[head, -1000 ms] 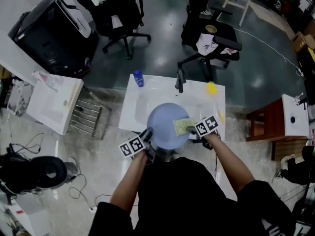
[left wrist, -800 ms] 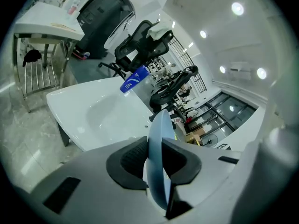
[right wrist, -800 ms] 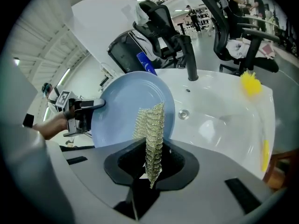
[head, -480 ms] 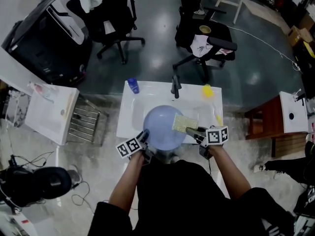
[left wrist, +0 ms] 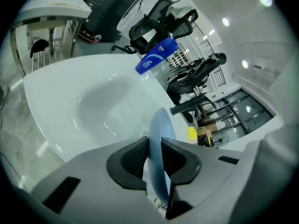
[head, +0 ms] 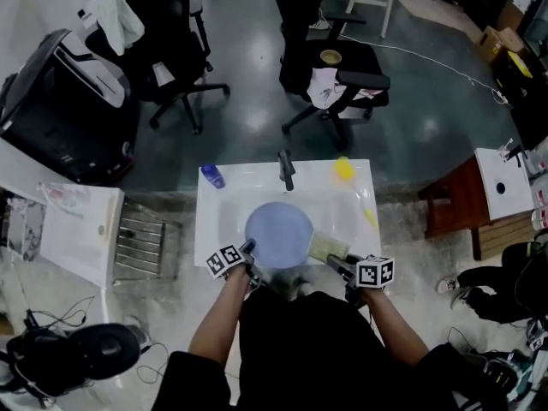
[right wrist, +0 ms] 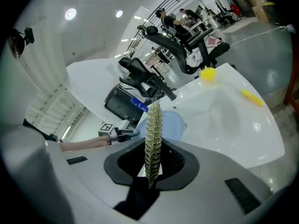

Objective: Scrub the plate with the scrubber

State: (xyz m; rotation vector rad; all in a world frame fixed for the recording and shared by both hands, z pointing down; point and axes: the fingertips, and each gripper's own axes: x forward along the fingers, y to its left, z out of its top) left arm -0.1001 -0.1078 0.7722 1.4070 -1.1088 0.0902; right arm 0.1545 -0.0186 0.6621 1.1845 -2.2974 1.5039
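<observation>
Slip risk: left gripper (left wrist: 154,153) fingers pinch only the rim of the round pale-blue plate (head: 278,234) above the white sink (head: 210,221), right gripper (right wrist: 150,164) fingers clamp the flat yellow-green scrubber (head: 324,247) beside it, so hard scrubbing could lever the plate loose.

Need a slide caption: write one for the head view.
Over a white sink, left claw grips a blue plate by its rim; right claw holds a green scrubber beside it.
</observation>
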